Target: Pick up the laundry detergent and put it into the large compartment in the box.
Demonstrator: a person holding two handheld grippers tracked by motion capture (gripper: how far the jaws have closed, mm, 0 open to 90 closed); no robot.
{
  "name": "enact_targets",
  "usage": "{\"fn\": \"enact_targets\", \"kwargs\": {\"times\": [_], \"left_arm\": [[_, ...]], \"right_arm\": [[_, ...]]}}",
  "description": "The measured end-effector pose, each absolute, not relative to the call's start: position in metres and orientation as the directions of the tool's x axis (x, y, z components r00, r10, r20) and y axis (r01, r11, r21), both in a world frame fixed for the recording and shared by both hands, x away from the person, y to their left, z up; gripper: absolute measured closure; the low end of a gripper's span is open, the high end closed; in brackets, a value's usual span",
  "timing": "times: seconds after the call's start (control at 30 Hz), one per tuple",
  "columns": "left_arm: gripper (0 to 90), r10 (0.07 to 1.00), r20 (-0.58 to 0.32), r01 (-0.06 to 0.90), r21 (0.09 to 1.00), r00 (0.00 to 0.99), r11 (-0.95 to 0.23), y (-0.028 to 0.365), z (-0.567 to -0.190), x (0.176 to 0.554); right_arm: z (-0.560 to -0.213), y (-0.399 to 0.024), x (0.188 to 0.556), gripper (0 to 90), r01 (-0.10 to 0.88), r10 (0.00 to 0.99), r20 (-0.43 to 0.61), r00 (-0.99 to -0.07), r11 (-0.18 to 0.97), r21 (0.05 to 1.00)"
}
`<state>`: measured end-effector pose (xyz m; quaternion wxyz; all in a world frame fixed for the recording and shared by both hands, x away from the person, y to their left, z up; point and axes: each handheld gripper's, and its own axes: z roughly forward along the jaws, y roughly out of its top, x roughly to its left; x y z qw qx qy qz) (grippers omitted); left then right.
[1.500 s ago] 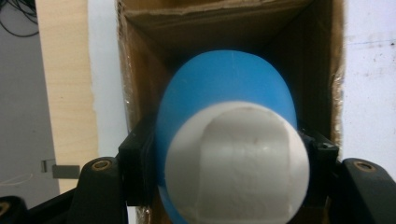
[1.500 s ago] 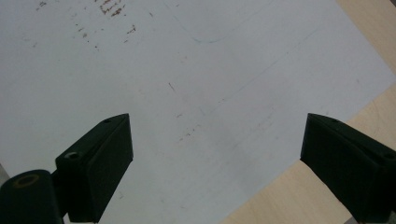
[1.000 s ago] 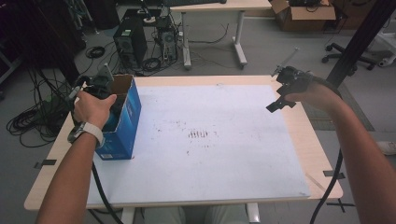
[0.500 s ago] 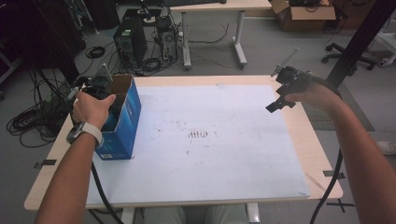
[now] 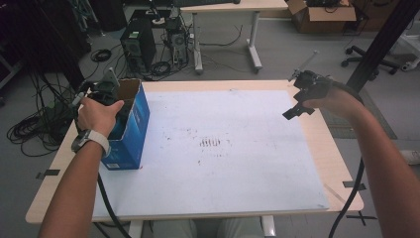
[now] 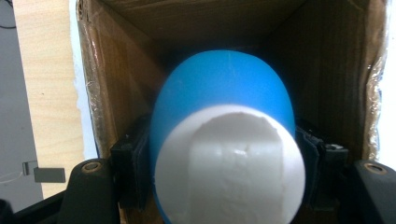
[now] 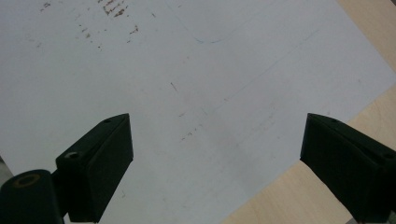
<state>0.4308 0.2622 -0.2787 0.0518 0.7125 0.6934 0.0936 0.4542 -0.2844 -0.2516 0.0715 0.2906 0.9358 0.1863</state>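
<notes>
The left tool (image 6: 224, 154) is closed on a blue ball (image 6: 223, 100) (its near end is white), and it holds the ball inside the open cardboard box (image 5: 130, 130) at the left side of the counter (image 5: 317, 144). The right tool (image 7: 215, 154) is wide open above the white sheet (image 5: 223, 148), gripping nothing. Farther off, computers (image 5: 138, 42) stand on the floor.

One blue box (image 5: 130, 130) is sitting on the counter (image 5: 317, 148). One blue ball (image 6: 224, 102) is sitting inside. Two tools, left (image 5: 101, 89) and right (image 5: 302, 94), are showing.
</notes>
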Motion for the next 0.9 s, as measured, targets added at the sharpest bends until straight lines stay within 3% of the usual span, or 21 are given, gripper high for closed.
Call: {"fn": "enact_targets", "kwargs": {"times": [0.63, 0.9], "left_arm": [[25.9, 0.997, 0.077, 0.967, 0.250, 0.026, -0.044, 0.257, -0.260, 0.423], [23.0, 0.996, 0.073, 0.954, 0.292, 0.044, -0.063, 0.251, -0.221, 0.414]], "right_arm": [[-0.251, -0.282, 0.450, 9.3, 0.510, 0.561, -0.021, -0.828, 0.767, 0.390], [-0.246, -0.284, 0.446, 9.3, 0.504, 0.559, -0.021, -0.829, 0.762, 0.406]]}}
